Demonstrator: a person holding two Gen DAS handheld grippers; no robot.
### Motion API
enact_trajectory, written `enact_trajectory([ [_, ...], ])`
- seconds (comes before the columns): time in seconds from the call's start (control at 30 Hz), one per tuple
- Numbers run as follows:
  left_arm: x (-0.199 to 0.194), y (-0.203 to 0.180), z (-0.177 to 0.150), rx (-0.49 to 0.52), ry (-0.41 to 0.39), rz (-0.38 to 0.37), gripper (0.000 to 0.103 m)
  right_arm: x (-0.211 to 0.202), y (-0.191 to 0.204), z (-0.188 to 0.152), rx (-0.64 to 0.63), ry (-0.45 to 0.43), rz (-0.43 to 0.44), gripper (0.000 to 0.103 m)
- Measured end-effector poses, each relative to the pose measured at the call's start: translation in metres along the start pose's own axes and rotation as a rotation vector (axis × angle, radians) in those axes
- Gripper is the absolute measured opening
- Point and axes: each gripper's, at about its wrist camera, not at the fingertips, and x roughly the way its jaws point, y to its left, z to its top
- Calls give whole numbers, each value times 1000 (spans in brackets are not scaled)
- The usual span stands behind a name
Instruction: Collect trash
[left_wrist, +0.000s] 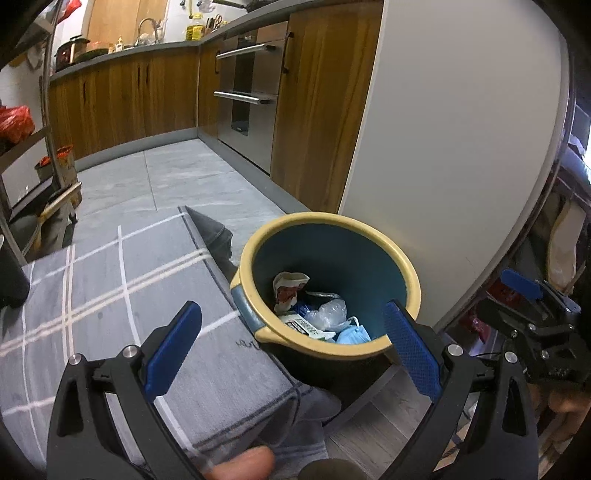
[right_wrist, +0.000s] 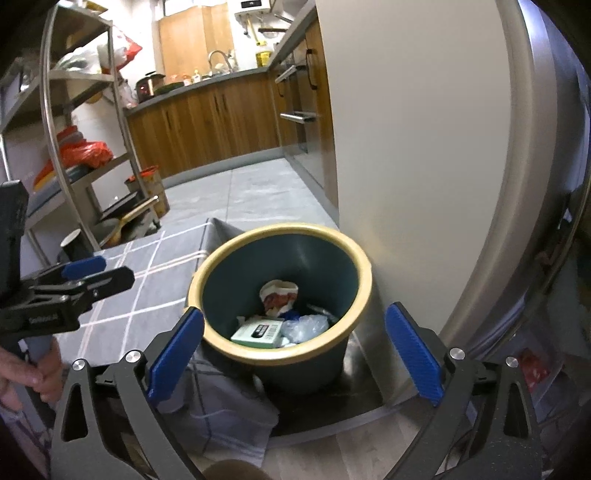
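A teal trash bin with a yellow rim (left_wrist: 413, 284) (right_wrist: 364, 266) stands on the floor against the edge of a table under a grey checked cloth (left_wrist: 110, 295) (right_wrist: 147, 273). Inside it lie a crumpled paper wrapper (left_wrist: 288, 288) (right_wrist: 279, 295), clear plastic (left_wrist: 330, 314) (right_wrist: 308, 326), a small box (left_wrist: 301, 326) (right_wrist: 258, 332) and a blue face mask (left_wrist: 352, 334). My left gripper (left_wrist: 291, 308) (right_wrist: 107, 273) is open and empty, with the bin's mouth showing between its blue pads. My right gripper (right_wrist: 295, 310) (left_wrist: 543, 295) is open and empty above the bin's near rim.
A tall white appliance side (left_wrist: 461, 129) (right_wrist: 406, 129) rises just right of the bin. Wooden cabinets and an oven (left_wrist: 247, 96) line the far wall. A metal shelf rack (right_wrist: 92, 147) stands left. A dark cup (right_wrist: 75, 242) sits on the cloth. A hand (right_wrist: 33, 373) holds the left gripper.
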Motion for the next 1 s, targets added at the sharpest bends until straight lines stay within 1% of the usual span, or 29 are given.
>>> enact_trajectory([
  [0.37,5,-2,-7,0,-2,6,97,5,0,2,7,4,16,98],
  [1.0,6,-6,-7,15,-2,7,97,7,5,1,-5,12,29,98],
])
